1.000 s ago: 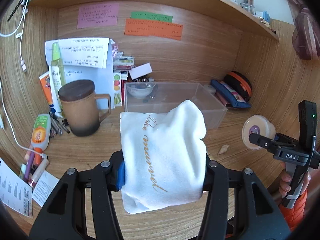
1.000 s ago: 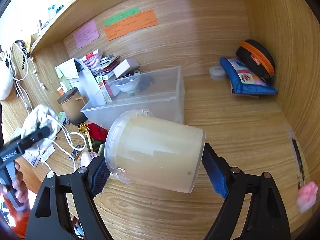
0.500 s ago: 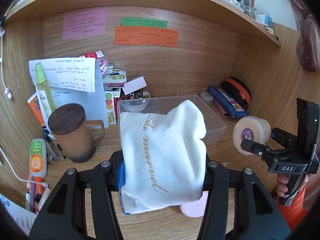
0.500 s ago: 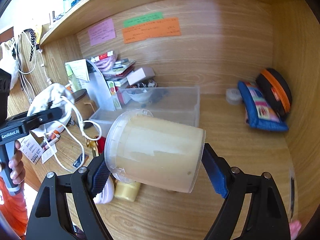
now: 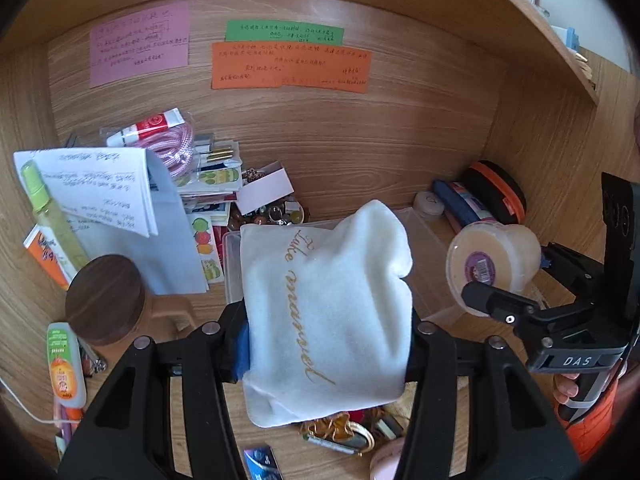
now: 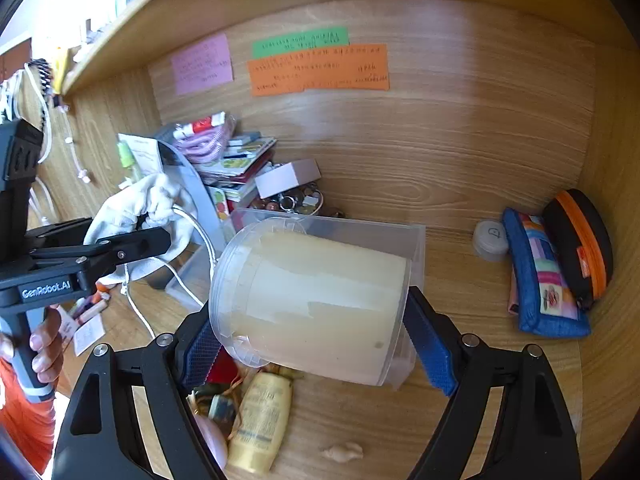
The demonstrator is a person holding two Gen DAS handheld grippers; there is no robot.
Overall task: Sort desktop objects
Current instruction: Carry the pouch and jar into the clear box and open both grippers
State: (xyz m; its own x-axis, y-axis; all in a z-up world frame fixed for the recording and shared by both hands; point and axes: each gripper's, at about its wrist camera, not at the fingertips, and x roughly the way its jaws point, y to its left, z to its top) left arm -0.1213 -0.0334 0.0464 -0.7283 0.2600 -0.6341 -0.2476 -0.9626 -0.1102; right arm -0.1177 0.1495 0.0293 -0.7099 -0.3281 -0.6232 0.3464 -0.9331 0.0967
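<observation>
While both grippers hang above the clear bin (image 6: 414, 240), left gripper (image 5: 326, 334) is clamped on a white pouch (image 5: 326, 300), right gripper (image 6: 312, 344) clamped on a cream-filled tub (image 6: 316, 304) lying sideways

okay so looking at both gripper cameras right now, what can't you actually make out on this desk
- Inside of the clear bin: mostly blocked by the white pouch in the left wrist view and the plastic tub in the right wrist view.
- Handwriting on the orange note: too small to read.
- Items under the left gripper: partly covered by the pouch.
- Tub contents: its cloudy wall hides them.
</observation>
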